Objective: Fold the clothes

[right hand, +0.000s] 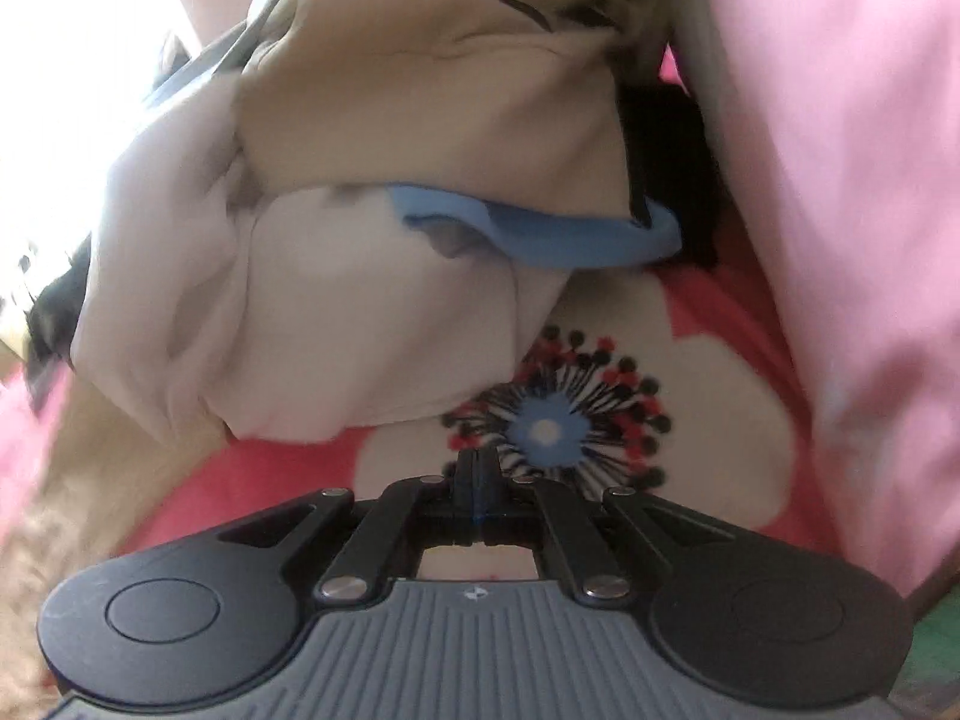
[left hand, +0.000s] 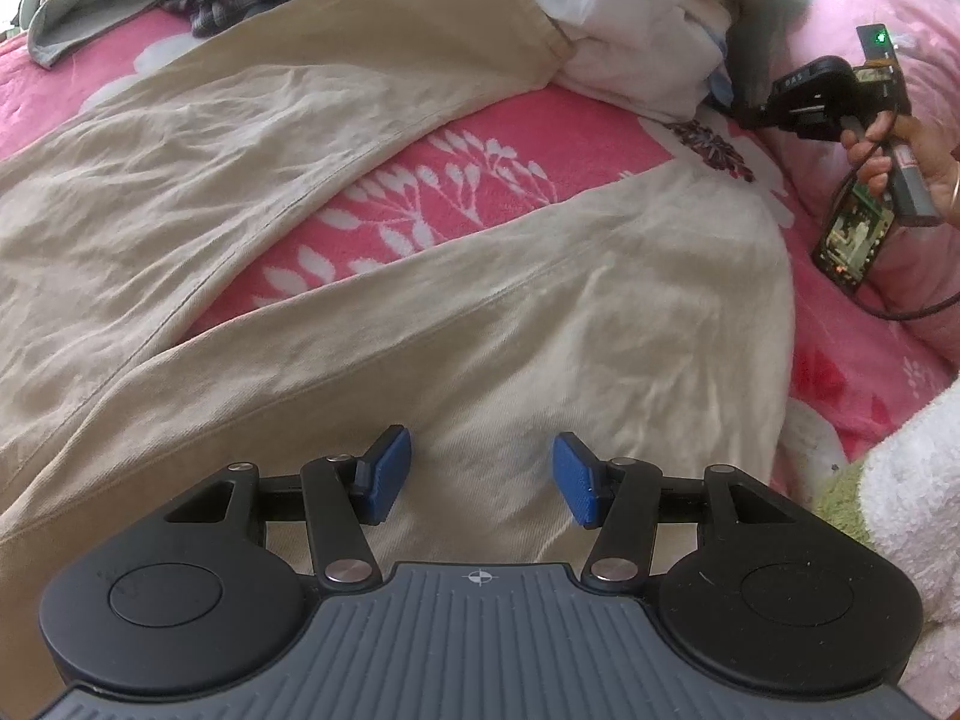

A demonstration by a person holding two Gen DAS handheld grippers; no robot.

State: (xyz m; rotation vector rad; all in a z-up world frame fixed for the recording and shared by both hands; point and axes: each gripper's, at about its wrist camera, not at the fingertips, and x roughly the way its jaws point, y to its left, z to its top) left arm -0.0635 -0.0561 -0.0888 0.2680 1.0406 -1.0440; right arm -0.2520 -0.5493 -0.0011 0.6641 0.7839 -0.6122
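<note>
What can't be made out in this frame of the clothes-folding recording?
- Beige trousers: waist cut off by the left wrist view's left edge; one leg end hidden under the white clothes pile.
- Phone screen: too small to read, left wrist view.
- Pile's garments: motion-blurred, overlapping, right wrist view.
- Right gripper: shut, with nothing visibly held.

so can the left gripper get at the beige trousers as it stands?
Probably yes. The left gripper is open, its blue pads apart right over the beige trousers, with nothing between them. The cloth lies flat on the pink blanket, so it likely has to pinch a fold or edge.
</note>
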